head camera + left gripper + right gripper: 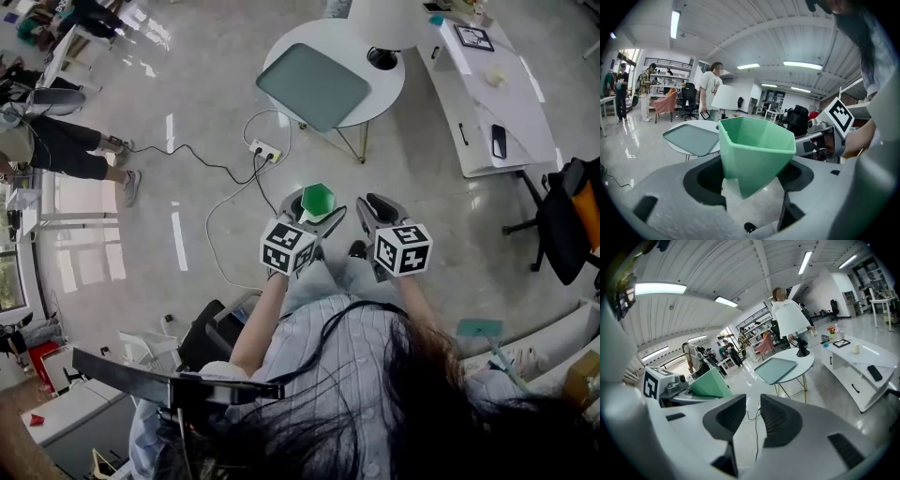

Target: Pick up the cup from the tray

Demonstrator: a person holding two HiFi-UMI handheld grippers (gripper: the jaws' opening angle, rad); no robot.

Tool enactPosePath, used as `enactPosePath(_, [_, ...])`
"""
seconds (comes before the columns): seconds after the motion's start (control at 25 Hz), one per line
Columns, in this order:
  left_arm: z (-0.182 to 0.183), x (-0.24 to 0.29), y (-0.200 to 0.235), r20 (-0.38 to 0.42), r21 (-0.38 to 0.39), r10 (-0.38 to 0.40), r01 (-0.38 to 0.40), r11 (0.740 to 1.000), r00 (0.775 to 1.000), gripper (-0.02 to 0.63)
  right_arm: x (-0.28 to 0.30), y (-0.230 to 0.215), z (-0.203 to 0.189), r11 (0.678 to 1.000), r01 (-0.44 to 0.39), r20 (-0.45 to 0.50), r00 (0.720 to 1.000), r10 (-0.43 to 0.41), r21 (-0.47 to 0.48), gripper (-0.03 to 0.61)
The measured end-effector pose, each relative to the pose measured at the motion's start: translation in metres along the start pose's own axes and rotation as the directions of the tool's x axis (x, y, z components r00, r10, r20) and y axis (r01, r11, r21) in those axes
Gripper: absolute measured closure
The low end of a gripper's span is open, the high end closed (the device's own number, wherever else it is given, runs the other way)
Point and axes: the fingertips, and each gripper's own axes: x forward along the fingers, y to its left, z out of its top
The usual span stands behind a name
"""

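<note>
Holding the cup [757, 145] clear of the tray [314, 84], the person is finishing the lifting step. Judging from the present layout, the pick-up itself is done: the tray is lying bare on the round surface [389, 89], and the cup is sitting well apart from the tray, close to the person's body. The left claw [750, 183] is pinching the green cup by its lower, tapered part, one jaw on each side, and the cup's open mouth is pointing toward the tray. The right claw [753, 420] is hovering equally far from the tray, its jaws drawn almost together with only a slit between them, gripping nothing. The next move is calling for steady pressure and a level carry, since the tapered walls are probably giving the jaws little purchase.
</note>
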Motion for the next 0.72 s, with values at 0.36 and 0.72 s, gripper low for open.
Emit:
enactPosePath(0.36, [-0.016,-0.038,0.009,0.0,0.0,0.019,-0.019,1.0,1.0,0.276,0.008,0.033,0.003,1.0,-0.004,0.023,1.0,0.005,-0.009,0.469])
enactPosePath(0.72, [-0.035,-0.084,0.019,0.009,-0.008,0.028,-0.028,1.0,1.0,0.276,0.0,0.081,-0.018,0.998,0.006,0.028,1.0,-0.004,-0.061,0.486])
